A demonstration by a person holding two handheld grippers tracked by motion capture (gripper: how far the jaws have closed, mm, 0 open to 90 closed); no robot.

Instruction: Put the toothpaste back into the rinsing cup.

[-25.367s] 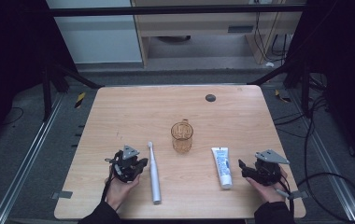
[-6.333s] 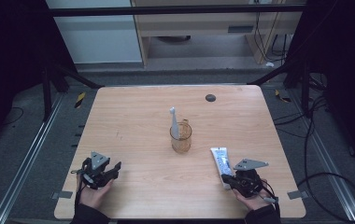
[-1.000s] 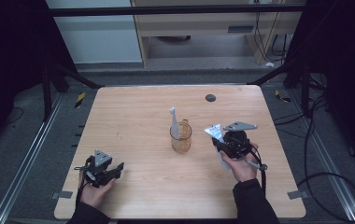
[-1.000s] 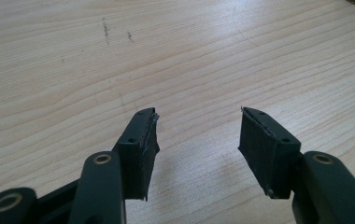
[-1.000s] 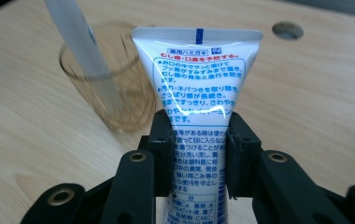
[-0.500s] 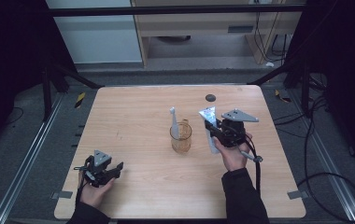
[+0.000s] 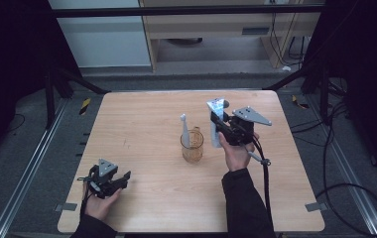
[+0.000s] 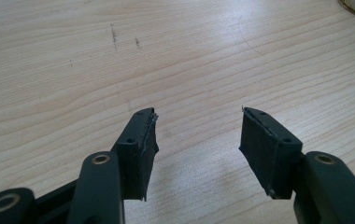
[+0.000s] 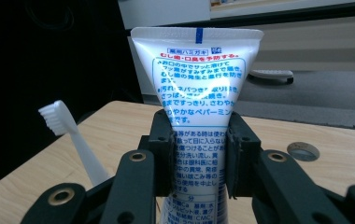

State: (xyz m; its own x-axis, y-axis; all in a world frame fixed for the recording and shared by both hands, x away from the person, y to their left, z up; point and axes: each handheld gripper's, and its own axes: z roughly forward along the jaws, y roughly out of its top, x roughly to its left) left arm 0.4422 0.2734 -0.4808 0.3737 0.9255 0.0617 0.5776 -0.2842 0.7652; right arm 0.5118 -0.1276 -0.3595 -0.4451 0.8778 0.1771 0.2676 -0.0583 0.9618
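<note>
Since a second ago my right gripper (image 7: 218,130), pinching the white plastic toothpaste tube (image 7: 216,121) upright, has carried it off the wooden surface (image 7: 142,114) to just beside the amber glass cup (image 7: 192,147), so insertion is likely next. My left gripper (image 7: 114,181) rests spread and empty. Count: one tube, one cup, one white toothbrush (image 7: 184,130) standing in the cup.
</note>
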